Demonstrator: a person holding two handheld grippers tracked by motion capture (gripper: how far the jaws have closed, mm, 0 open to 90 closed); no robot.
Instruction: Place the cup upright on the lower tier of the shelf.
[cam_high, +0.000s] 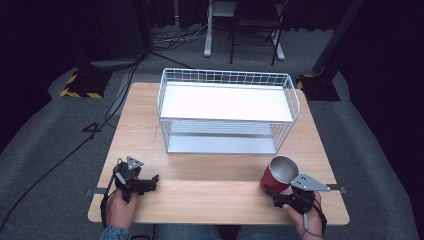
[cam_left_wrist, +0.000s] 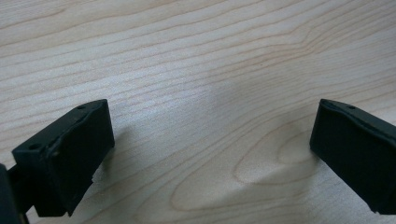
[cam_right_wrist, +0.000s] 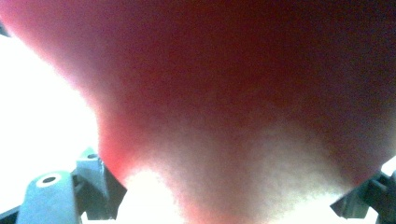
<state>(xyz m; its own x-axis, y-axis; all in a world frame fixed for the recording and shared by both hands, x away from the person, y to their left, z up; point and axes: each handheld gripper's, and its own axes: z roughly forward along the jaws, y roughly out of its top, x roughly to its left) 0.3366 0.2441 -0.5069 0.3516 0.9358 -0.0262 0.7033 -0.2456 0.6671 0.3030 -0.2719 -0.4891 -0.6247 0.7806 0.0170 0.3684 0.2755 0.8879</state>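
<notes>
A red can (cam_high: 278, 175) with a silver top leans tilted above the wooden table (cam_high: 210, 175) near its front right corner. My right gripper (cam_high: 280, 195) is shut on the can's lower part. In the right gripper view the can (cam_right_wrist: 243, 93) is a close red blur between the two jaws of the right gripper (cam_right_wrist: 233, 196). My left gripper (cam_high: 150, 181) rests low at the table's front left. In the left gripper view the left gripper (cam_left_wrist: 212, 149) stands open, jaws wide apart, with bare wood grain between them.
A white two-tier wire basket (cam_high: 225, 120) stands at the middle back of the table, its front side facing me. Beyond the table are cables (cam_high: 125, 80) on the grey floor, a desk leg (cam_high: 208, 40) and yellow-black striped stand bases (cam_high: 80, 85).
</notes>
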